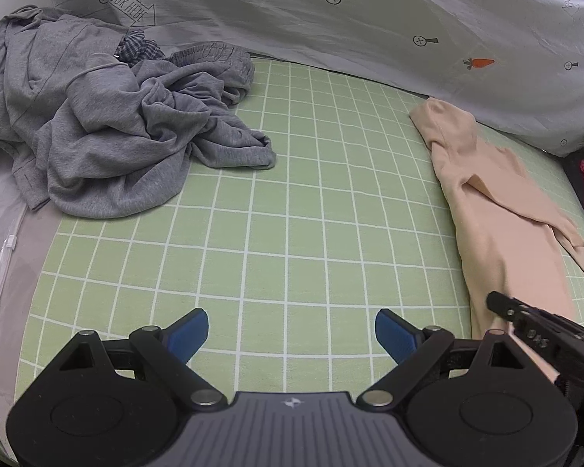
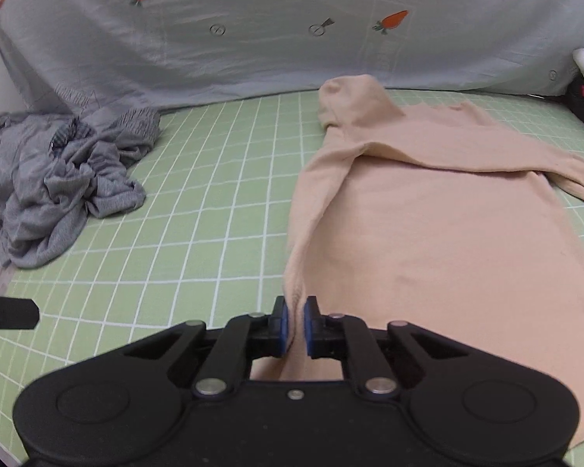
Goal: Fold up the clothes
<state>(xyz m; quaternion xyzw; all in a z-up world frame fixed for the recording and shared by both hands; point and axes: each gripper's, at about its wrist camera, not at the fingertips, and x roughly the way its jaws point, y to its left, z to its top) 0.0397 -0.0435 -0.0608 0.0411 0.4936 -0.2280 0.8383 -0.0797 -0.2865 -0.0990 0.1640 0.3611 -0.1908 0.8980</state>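
Grey clothes pile (image 1: 109, 124) sat crumpled at 10 o'clock on the green grid sheet (image 1: 292, 214), against the carrot-print grey bedding (image 1: 331, 19) at the back. Left gripper (image 1: 292, 330) was pitched steeply down over bare sheet at 6 o'clock, blue pads (image 1: 189, 332) spread wide, nothing between them. Peach turtleneck top (image 2: 428, 214) lay flat at 1–3 o'clock, collar toward the bedding, one sleeve folded across the chest. Right gripper (image 2: 295, 325) was angled down at the top's near-left edge, jaws clenched on a raised fold of the peach fabric, cloth pinched between both pads. In the left wrist view its tip showed at 4 o'clock, on the top's hem area.
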